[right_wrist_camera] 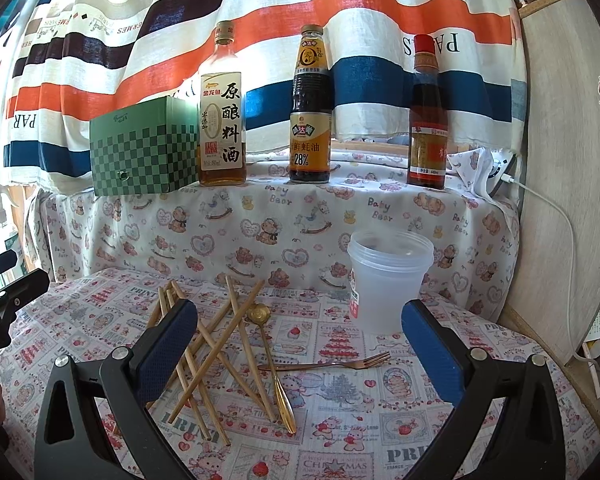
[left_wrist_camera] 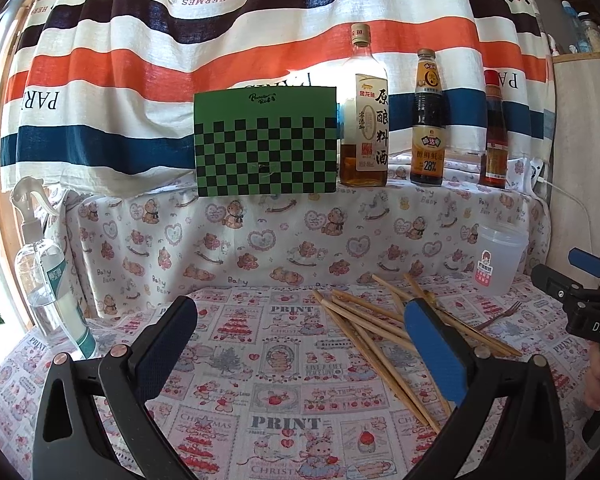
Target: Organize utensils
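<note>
Both claws are hanging over the patterned counter (right_wrist_camera: 340,408) with jaws spread wide and nothing between them: the left claw (left_wrist_camera: 300,344) and the right claw (right_wrist_camera: 300,344). The chopsticks (right_wrist_camera: 216,356) are lying in a crossed heap, a gold spoon (right_wrist_camera: 274,368) resting against them, a fork (right_wrist_camera: 332,363) lying just beside, and a clear plastic cup (right_wrist_camera: 388,280) standing upright behind the fork

Left gripper (left_wrist_camera: 300,332): we held its black, blue-padded jaws wide apart, empty.
Right gripper (right_wrist_camera: 300,332): we held it likewise spread, gripping nothing.
</note>
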### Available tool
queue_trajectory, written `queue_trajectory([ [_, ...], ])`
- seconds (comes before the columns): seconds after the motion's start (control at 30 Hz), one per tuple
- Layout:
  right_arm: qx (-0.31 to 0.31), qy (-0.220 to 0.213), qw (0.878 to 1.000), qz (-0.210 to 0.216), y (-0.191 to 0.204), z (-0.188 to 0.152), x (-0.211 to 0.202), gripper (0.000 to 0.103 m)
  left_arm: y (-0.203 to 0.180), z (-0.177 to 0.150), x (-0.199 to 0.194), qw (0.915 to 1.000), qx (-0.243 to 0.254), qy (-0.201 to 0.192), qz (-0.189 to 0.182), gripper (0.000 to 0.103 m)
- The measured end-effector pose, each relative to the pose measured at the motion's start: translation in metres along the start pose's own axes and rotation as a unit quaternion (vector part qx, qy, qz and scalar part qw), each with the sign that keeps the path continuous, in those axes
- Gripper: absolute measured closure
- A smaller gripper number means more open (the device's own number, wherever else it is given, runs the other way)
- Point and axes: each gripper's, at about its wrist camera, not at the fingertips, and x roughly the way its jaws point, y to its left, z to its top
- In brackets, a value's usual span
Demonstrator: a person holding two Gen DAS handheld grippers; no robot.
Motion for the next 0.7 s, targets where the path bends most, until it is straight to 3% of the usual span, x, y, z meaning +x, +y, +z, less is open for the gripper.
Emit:
queue_trajectory([
  [0.7,-0.008,-0.016,1.0,0.004,0.0023,0.0004,-0.0038,0.0,0.0028,-0.0004,0.0008,1.0,0.0,0.0,0.0,0.0],
])
